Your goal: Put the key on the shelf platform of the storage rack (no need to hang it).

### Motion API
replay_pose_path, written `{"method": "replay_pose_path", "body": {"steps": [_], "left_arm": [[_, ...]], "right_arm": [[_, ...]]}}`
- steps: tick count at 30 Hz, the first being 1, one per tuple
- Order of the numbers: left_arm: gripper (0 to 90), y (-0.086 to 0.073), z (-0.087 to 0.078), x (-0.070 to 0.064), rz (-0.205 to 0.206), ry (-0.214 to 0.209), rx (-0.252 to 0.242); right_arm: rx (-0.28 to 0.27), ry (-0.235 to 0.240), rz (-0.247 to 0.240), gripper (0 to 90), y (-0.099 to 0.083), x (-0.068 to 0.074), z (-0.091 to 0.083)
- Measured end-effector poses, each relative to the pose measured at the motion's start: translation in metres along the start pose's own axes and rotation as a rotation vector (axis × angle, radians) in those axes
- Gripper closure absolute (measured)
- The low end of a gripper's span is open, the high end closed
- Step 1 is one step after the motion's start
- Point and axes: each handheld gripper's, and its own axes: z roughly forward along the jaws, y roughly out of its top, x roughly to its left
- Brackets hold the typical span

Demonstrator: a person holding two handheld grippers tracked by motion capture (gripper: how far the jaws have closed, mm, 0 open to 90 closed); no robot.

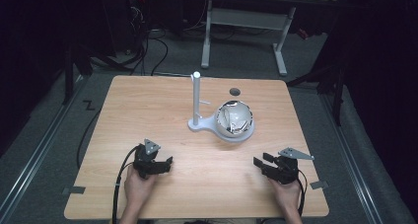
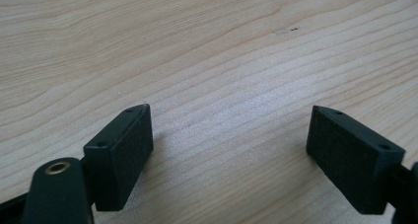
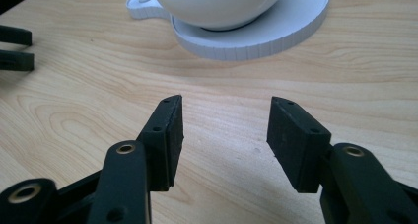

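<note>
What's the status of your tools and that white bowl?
Left tool open, empty. Right tool open, empty. White bowl on its stand, untouched. Path clear.

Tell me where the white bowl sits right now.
In the high view, the white bowl sits on its white stand right of table centre, beyond both claws.

Light fell from above onto table point(image 1: 162, 105), bright there; surrounding room stayed near black. High view was soft and grainy. White bowl point(image 1: 235, 120) showed glare inside. Gripper views were sharp on wood grain, with faint shadows under jaws; nearest jaw parts were slightly out of focus.
</note>
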Motion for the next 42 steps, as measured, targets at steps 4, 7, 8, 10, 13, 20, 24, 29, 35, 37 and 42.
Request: {"method": "replay_pose_path", "body": {"steps": [4,7,8,10,13,20,24,29,35,37,42], "left_arm": [[18.3,0.0,0.0,0.0,0.0,0.0,0.0],[18.3,0.0,0.0,0.0,0.0,0.0,0.0],[18.3,0.0,0.0,0.0,0.0,0.0,0.0],[18.3,0.0,0.0,0.0,0.0,0.0,0.0],[18.3,0.0,0.0,0.0,0.0,0.0,0.0],[18.3,0.0,0.0,0.0,0.0,0.0,0.0],[18.3,0.0,0.0,0.0,0.0,0.0,0.0],[18.3,0.0,0.0,0.0,0.0,0.0,0.0],[18.3,0.0,0.0,0.0,0.0,0.0,0.0],[18.3,0.0,0.0,0.0,0.0,0.0,0.0],[18.3,0.0,0.0,0.0,0.0,0.0,0.0]], "right_arm": [[0.017,-0.001,-0.006,48.5,-0.003,0.001,0.005],[0.028,-0.005,-0.015,48.4,-0.005,0.003,0.007],[0.033,-0.008,-0.017,48.4,-0.006,0.004,0.008],[0.04,-0.008,-0.017,48.4,-0.007,0.005,0.01],[0.057,-0.018,-0.026,48.5,-0.008,0.006,0.013],[0.081,-0.036,-0.044,48.5,-0.013,0.009,0.019],[0.098,-0.05,-0.058,48.4,-0.014,0.01,0.021],[0.108,-0.063,-0.083,48.4,-0.014,0.012,0.023],[0.111,-0.084,-0.109,48.0,-0.015,0.015,0.024],[0.111,-0.09,-0.12,47.6,-0.015,0.016,0.025],[0.12,-0.12,-0.159,46.3,-0.015,0.02,0.026]]}}
